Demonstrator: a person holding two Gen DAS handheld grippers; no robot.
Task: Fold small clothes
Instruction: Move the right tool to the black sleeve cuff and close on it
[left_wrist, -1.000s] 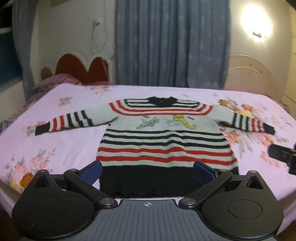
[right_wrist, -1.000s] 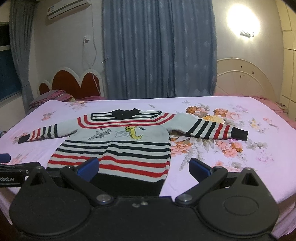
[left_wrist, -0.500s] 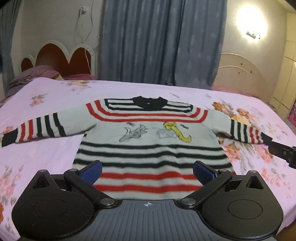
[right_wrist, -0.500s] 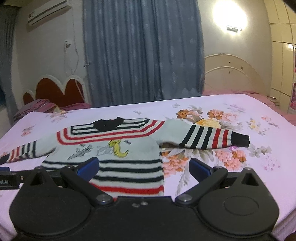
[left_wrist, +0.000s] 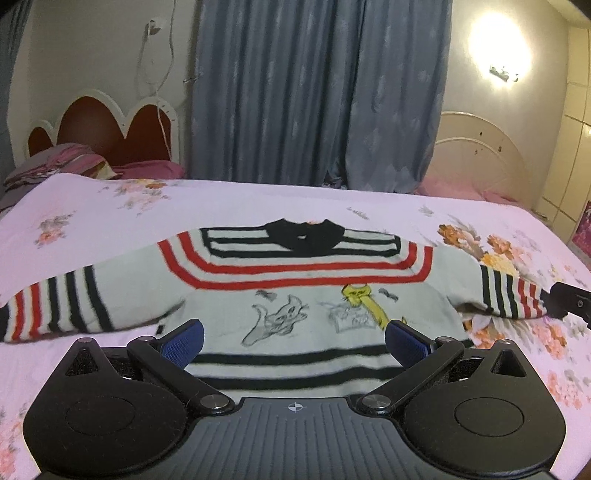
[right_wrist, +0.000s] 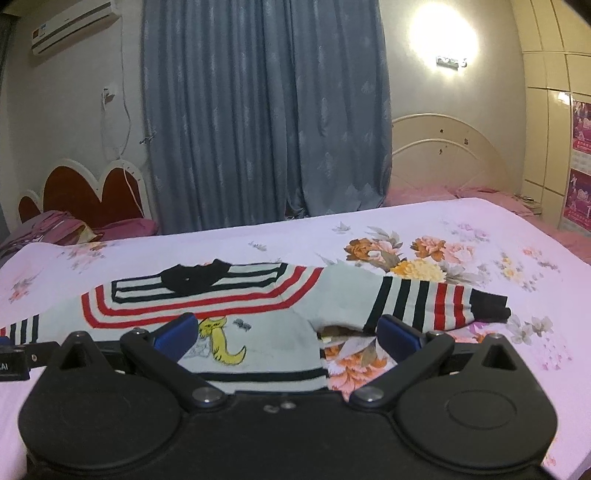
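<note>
Here, one sweater (flat on bed), two grippers released.

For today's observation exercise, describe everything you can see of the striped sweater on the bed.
The sweater looks knitted: pale body, red and black stripes, black collar, cartoon cat pictures on the chest. It lies flat, front up, unfolded, sleeves spread to both sides on the floral bedsheet. Neither gripper holds it; both sets of jaws stand open above it.

striped sweater flat, right tongs spread
</note>
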